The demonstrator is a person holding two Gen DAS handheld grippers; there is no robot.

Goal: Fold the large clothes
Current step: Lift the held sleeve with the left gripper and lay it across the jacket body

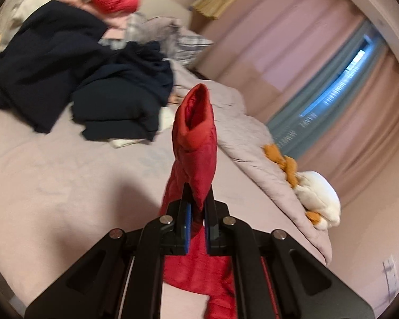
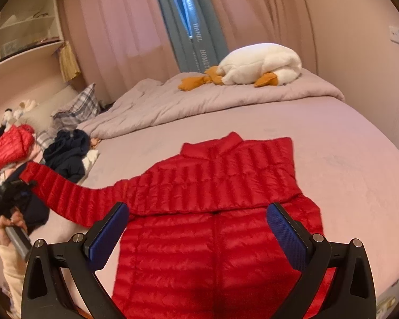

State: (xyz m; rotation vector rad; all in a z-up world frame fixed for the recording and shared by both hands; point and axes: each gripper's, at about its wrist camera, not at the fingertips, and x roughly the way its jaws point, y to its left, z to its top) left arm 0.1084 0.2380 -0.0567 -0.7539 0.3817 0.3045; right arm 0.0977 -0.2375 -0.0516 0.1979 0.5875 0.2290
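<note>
While gripped, sleeve (image 2: 74,199) stretches leftward.

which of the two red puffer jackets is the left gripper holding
The red jacket spread flat on the bed: the left gripper is shut on its sleeve. The other red jacket lies bunched by the pillows.

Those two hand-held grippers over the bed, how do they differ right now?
The left hand-held gripper is shut on the red jacket's sleeve, lifting it off the bed; the right hand-held gripper is open and holds nothing. The left one shows almost no gap between its fingers; the right one's blue pads stand far apart above the jacket's body. Both are black with blue pads.
</note>
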